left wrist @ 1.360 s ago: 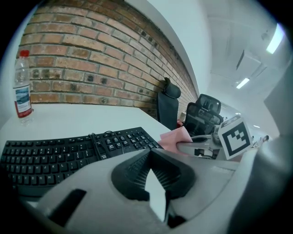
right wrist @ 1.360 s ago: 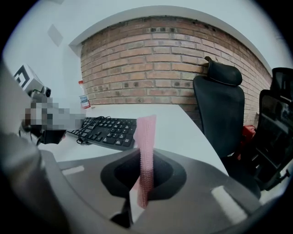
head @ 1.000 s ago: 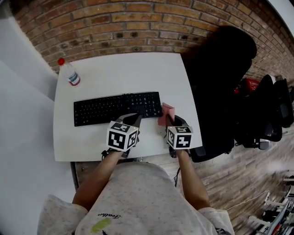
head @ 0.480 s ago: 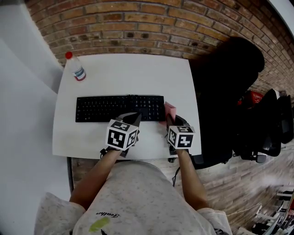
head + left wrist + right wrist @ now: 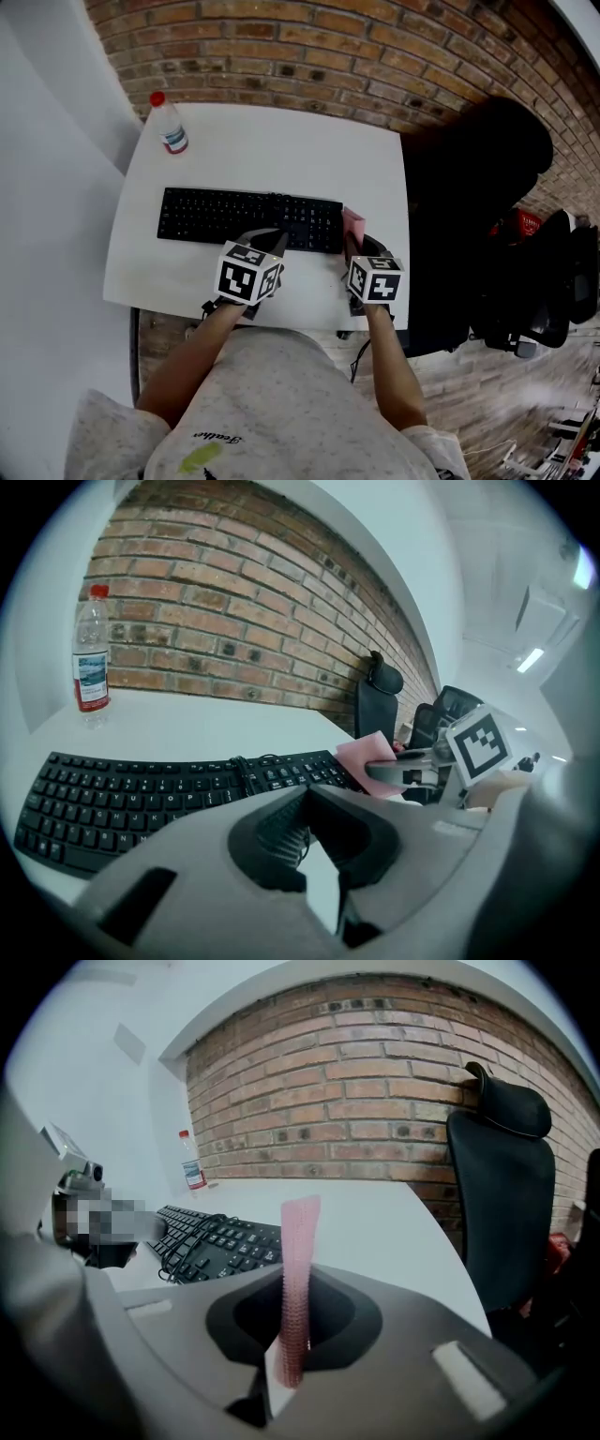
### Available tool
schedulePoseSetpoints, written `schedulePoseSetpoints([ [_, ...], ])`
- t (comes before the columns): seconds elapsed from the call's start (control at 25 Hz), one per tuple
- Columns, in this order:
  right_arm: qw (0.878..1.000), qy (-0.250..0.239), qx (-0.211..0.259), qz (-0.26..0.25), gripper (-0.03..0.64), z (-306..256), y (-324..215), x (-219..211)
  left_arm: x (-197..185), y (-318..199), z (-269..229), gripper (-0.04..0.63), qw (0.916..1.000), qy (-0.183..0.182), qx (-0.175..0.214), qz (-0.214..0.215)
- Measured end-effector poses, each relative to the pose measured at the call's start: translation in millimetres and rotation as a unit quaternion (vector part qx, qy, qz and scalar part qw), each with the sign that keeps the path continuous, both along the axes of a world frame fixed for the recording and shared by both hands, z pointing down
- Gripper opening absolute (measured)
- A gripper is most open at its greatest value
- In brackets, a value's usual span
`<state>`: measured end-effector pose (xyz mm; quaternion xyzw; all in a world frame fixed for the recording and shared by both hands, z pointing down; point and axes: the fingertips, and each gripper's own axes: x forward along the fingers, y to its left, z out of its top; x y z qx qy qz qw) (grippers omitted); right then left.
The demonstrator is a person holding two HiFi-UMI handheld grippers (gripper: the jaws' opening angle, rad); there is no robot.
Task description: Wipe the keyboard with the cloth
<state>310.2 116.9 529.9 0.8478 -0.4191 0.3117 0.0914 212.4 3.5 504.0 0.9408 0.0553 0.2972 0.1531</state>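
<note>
Right gripper [image 5: 352, 247] jaws clamped on upright pink cloth [image 5: 353, 222] — just beside right end of black keyboard [image 5: 234, 215], left gripper [image 5: 274, 242] jaws together at its near edge, white worktop [image 5: 281, 150].

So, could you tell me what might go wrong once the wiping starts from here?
1. The right gripper pinches the cloth only along one edge, so it may pull free against the keys.
2. A cable lies looped over the keyboard; the cloth could snag it.
3. The left gripper is shut and holds nothing, so the keyboard might slide.
</note>
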Motion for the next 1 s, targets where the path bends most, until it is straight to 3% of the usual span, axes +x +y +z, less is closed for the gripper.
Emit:
schedulePoseSetpoints([
  [1.0,0.996,0.014,-0.022,-0.080,0.024,4,-37,45,-1,-50,5,-0.003,0.9955,0.005,0.002,-0.095],
])
